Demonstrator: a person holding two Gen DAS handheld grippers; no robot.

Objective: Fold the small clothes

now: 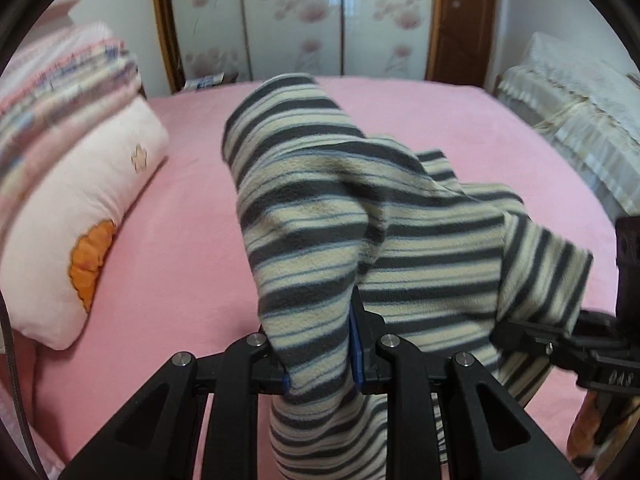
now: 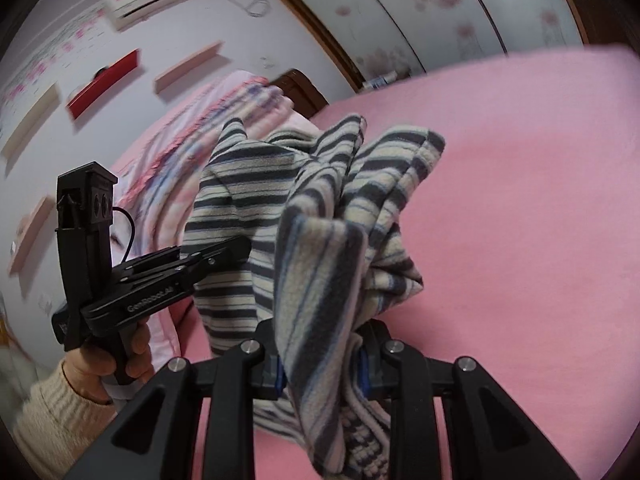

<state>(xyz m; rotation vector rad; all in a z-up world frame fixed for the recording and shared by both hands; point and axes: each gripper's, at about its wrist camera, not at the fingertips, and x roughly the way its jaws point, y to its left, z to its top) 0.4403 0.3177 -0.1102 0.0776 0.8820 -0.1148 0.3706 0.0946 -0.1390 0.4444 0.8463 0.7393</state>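
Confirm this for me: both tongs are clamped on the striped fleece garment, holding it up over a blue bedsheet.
One detail is wrong: the bedsheet is pink, not blue, as the left wrist view shows. The rest holds: the left tongs and the right tongs are both clamped on the striped fleece garment, holding it up over the bed.

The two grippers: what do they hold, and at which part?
Both hold one striped fleece garment. The left gripper pinches a bunched fold; the right gripper pinches another bunched edge. Which parts cannot be told.
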